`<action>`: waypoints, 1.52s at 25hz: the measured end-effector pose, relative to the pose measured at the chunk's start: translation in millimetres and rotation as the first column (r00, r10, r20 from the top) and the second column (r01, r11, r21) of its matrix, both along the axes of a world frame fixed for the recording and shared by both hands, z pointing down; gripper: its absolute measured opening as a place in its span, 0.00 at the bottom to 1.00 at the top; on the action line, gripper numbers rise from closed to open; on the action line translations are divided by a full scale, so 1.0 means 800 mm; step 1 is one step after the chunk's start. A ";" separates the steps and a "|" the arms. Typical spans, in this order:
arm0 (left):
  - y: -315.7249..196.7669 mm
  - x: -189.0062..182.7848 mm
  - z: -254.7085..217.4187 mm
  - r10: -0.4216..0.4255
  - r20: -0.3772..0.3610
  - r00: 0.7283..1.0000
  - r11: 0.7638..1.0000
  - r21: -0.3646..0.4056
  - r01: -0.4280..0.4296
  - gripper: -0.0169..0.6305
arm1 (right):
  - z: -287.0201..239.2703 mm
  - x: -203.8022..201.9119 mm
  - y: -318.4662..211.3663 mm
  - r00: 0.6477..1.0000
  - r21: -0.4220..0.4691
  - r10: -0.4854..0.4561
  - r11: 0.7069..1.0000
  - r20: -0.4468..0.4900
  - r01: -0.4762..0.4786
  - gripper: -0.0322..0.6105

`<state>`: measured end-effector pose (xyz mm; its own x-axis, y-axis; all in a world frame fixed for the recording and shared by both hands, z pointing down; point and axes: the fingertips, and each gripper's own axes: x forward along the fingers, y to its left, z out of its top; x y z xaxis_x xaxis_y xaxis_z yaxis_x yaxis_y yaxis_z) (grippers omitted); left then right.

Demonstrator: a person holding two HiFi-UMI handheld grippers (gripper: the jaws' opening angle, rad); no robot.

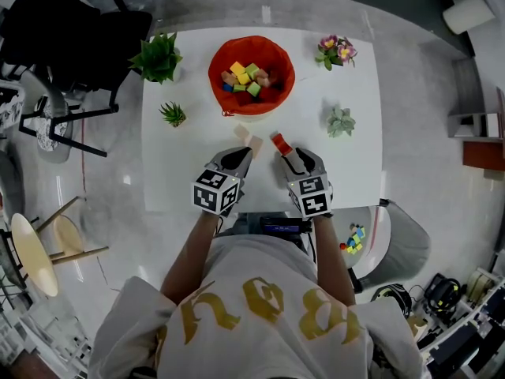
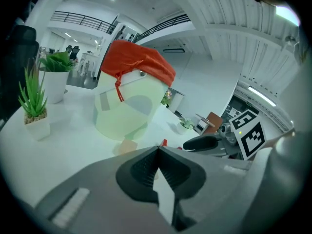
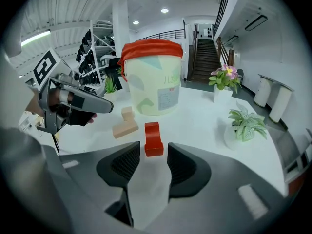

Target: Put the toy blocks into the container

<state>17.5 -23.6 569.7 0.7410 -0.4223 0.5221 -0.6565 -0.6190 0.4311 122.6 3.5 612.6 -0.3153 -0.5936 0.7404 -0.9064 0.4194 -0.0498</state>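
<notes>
L gripper (image 2: 157, 152): jaws pressed together, nothing between. R gripper (image 3: 153, 156): jaws apart, red block (image 3: 153, 139) on table at its 12 o'clock, just past tips, ungripped. Two tan blocks (image 3: 125, 126) at 11. Container (image 3: 155, 89) beyond at 12, several blocks (image 1: 245, 77) inside. Est. mostly done; three left.

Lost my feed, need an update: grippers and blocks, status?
Left gripper shut, empty. Right gripper open, red block on table just ahead of its jaws. Two tan blocks beside it, outside container. Nothing blocking.
</notes>
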 end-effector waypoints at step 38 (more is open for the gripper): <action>-0.022 0.012 0.033 -0.029 -0.019 0.999 0.996 -0.080 0.028 0.03 | 0.030 -0.024 -0.032 0.991 -0.029 -0.133 0.991 -0.013 0.132 0.32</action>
<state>27.4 -41.4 595.8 0.7399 -0.4010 0.5401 -0.6641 -0.5632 0.4917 103.4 -22.1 636.4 -0.3785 -0.5261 0.7615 -0.8436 0.5346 -0.0500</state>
